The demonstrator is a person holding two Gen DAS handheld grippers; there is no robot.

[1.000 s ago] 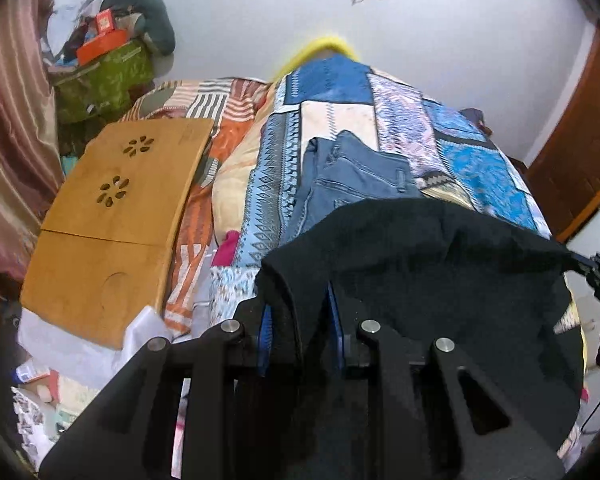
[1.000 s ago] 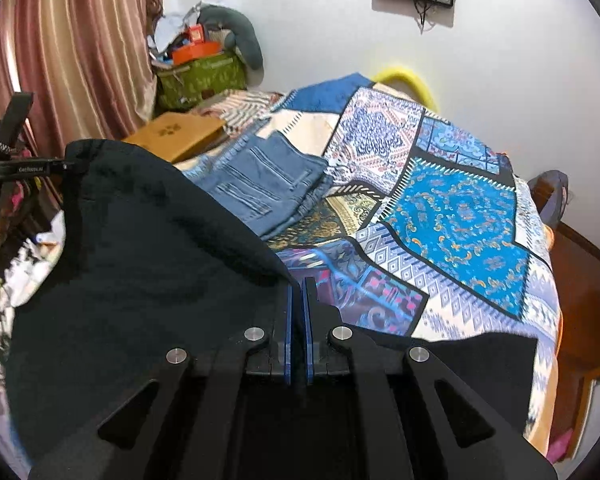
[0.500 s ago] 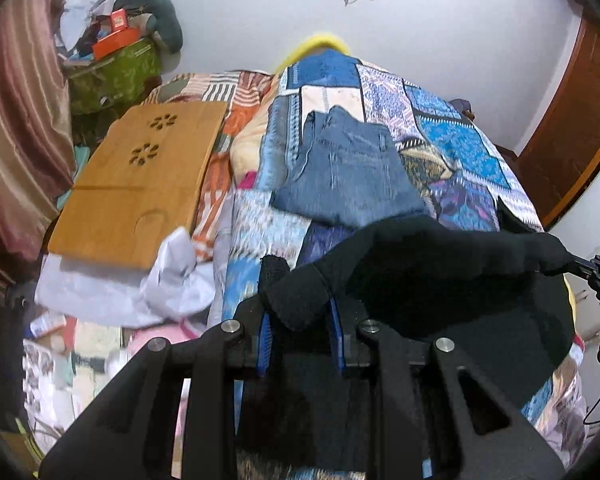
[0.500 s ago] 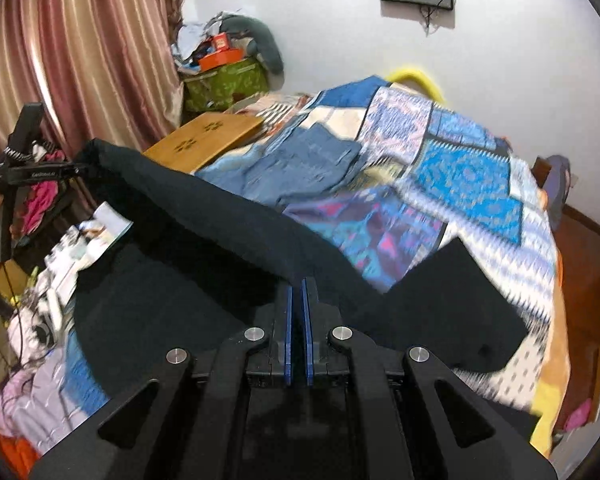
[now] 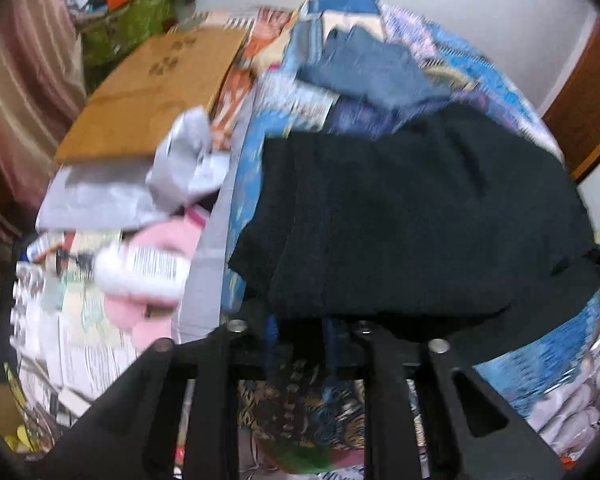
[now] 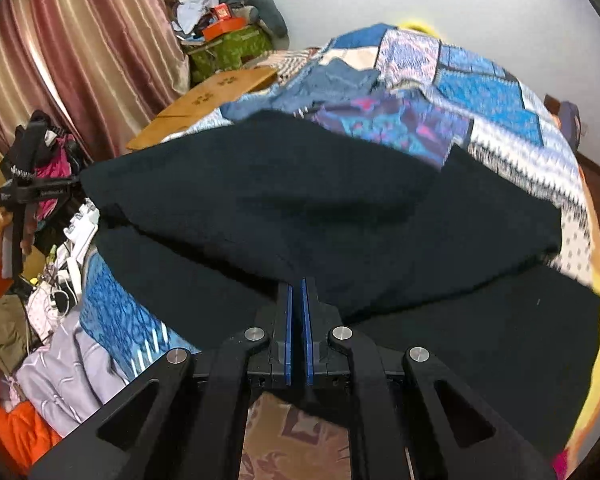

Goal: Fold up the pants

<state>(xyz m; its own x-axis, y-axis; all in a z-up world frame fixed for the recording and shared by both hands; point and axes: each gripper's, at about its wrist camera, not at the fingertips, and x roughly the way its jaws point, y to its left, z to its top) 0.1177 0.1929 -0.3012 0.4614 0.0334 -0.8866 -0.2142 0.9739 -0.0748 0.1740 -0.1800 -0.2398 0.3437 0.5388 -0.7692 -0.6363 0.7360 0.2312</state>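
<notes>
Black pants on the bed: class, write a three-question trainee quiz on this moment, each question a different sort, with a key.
1. True or false: the right gripper is shut on the black pants.
2. Which garment lies beyond the black pants on the patchwork quilt? A) blue jeans B) red shirt C) white towel
3. Fill in: the left gripper grips the pants' ____ edge, as its own camera sees it.

Key: 1 true; 2 A; 3 near.
</notes>
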